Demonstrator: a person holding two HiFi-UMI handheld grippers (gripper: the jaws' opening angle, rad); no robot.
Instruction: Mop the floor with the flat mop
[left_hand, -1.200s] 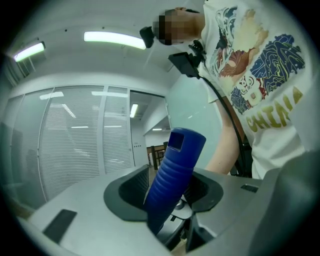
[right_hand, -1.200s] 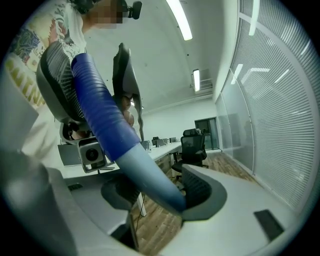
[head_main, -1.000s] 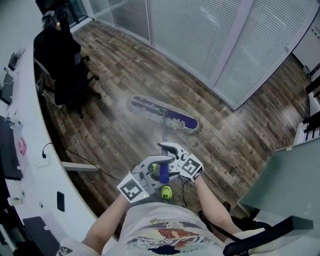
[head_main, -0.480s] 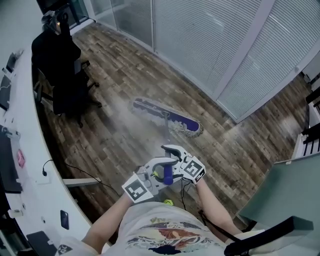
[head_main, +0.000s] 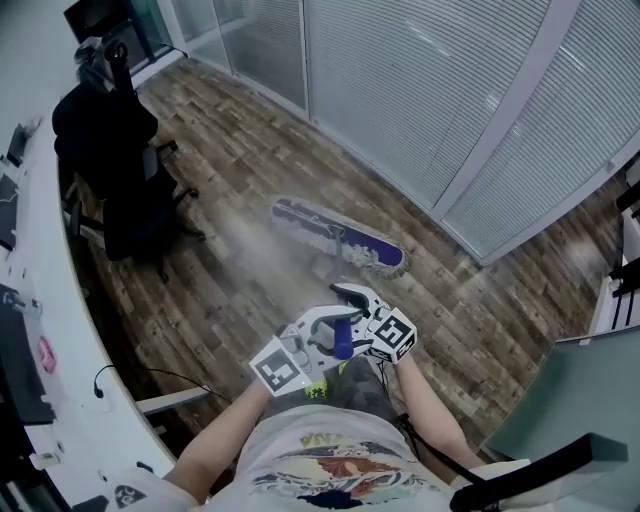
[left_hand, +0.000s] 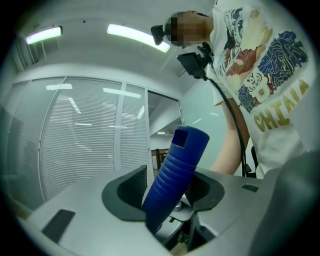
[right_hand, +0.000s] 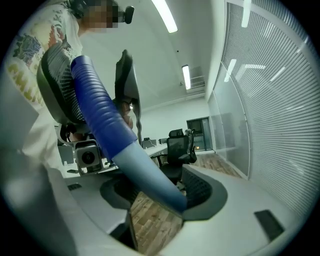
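Flat mop (head_main: 340, 238) shifted right, shaft (right_hand: 150, 175) seemingly obscured

**A:** Mop head (head_main: 350, 240)?
**B:** Purple, with a pale grey fringe. Grip (left_hand: 175, 170) is deep blue and ribbed; pole (right_hand: 150, 175) is light blue.
**A:** Floor (head_main: 230, 130)?
**B:** Brown planks, mixed tones. Chair (head_main: 110, 140) is black. Blinds (head_main: 400, 70) are whitish grey, finely striped.
**A:** Left gripper (left_hand: 167, 192), right gripper (right_hand: 160, 192)?
**B:** Both grey, with black pads and black-and-white square markers. Shirt (head_main: 330, 470) is white with a blue-and-red print.
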